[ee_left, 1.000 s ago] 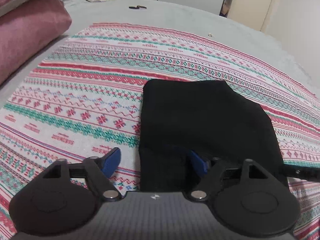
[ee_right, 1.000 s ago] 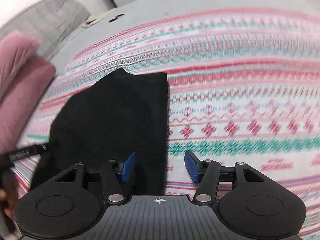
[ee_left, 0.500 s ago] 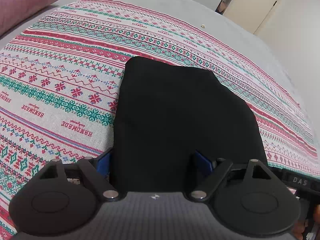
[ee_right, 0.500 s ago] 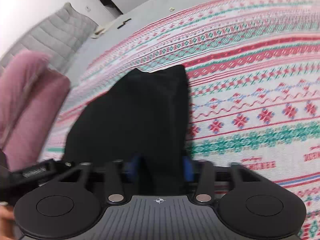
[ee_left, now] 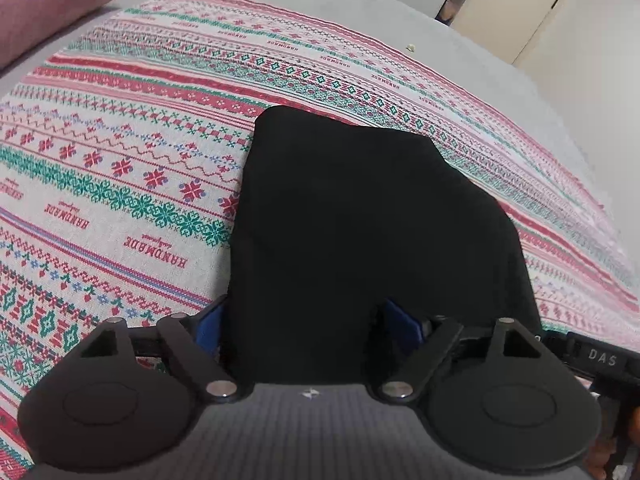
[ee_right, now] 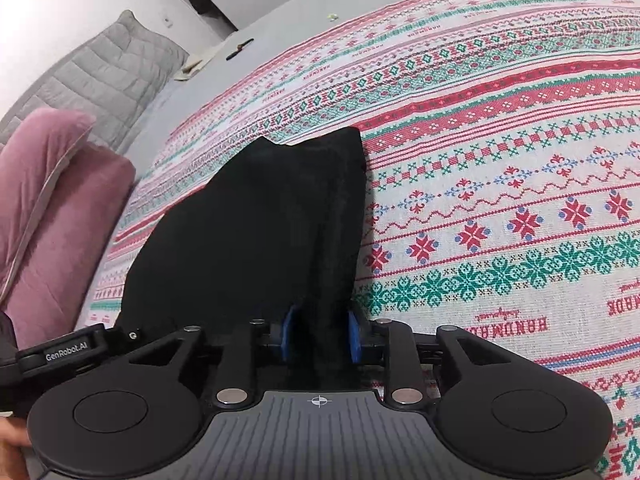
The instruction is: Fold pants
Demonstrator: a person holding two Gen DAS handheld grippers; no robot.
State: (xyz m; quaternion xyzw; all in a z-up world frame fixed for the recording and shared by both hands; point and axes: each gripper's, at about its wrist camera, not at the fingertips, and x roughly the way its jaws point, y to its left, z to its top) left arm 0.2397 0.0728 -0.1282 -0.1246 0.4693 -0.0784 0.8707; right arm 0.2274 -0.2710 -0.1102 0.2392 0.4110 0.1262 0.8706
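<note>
Pants (ee_left: 372, 232), black and folded into a compact stack, lie on the patterned blanket (ee_left: 120, 168) that covers the bed, toward its near edge. We have our left tongs (ee_left: 308, 320) spread wide around the near left corner of the stack, while our right tongs (ee_right: 319, 334) are clenched on the near right corner
</note>
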